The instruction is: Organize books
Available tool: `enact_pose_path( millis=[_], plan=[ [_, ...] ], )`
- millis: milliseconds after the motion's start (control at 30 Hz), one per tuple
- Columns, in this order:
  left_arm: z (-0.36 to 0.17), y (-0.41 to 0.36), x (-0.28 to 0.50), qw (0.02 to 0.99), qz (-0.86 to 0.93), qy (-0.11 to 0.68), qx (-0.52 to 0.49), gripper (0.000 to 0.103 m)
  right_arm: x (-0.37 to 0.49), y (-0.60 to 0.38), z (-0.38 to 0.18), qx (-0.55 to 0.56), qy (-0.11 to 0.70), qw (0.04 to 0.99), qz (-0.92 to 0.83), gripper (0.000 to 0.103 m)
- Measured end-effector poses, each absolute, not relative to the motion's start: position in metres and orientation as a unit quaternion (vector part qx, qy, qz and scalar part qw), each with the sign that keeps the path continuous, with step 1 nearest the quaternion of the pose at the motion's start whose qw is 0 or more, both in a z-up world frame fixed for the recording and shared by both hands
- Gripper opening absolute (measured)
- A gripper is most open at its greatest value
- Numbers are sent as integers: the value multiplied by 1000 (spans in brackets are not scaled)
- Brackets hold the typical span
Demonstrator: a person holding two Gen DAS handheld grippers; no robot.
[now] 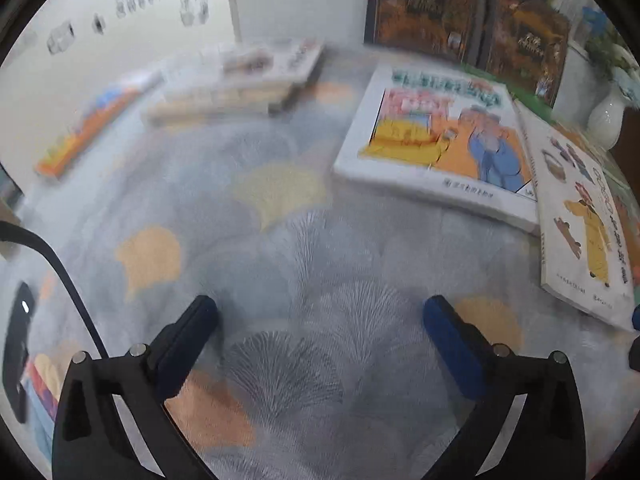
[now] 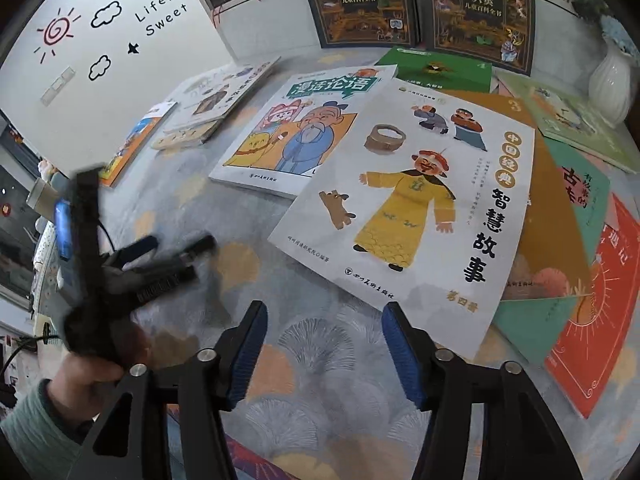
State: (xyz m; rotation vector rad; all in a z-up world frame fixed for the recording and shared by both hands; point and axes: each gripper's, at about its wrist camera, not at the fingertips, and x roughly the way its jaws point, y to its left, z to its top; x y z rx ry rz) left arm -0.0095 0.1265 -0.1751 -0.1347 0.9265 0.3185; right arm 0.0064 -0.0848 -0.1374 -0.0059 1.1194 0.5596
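- My left claw [image 1: 320, 328] is spread wide and empty above the patterned cloth [image 1: 280, 264] on the desk; nothing sits between its blue pads.
- My right claw [image 2: 324, 340] is partly spread and empty too, hanging just short of the near corner of the yellow-robe book [image 2: 404, 208].
- That book lies on top of a fan of loose books: the old-sage book [image 2: 296, 132] to its left, and the red book [image 2: 592, 320] and a green book [image 2: 440, 68] around it. A small stack [image 1: 240, 80] already sits at the far left by the wall.
- I judge the next pick is the yellow-robe book, since it overlaps the others.
- To do it well, I should slide one pad under the near free corner, pinch cover and pages together, and lift gently so the books beneath do not drag along.
- My left claw can steady the old-sage book.
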Motion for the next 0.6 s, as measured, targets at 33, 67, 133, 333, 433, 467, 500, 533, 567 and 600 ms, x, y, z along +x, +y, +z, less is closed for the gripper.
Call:
enact_pose_path(
  millis=[33,67,133,333,433,467,500,533,567,600],
  plan=[
    [-176,127,-12,879,159,443,-74,103,4,-88,-139,1,526,807,268,59],
    [-177,129,-14,880,162,438,-87,103,2,-89,-140,3,526,806,272,59],
    [-177,130,-16,882,162,434,-88,103,1,-87,-141,6,529,801,279,59],
    [-178,127,-17,887,158,427,-83,103,-1,-84,-135,29,523,798,296,59],
    [-179,127,-17,887,158,427,-83,103,-4,-86,-133,25,521,801,295,59],
    [-178,127,-17,887,158,427,-83,103,-5,-89,-134,27,521,801,294,59],
    [-178,127,-17,887,158,426,-83,103,-7,-93,-136,30,523,801,290,59],
    [-178,127,-17,887,158,426,-83,103,-8,-97,-137,34,526,800,287,59],
    [-178,127,-17,887,158,426,-84,103,-8,-102,-140,43,532,798,282,59],
    [-178,127,-17,887,158,426,-84,103,-8,-106,-142,51,537,795,279,59]
  ],
)
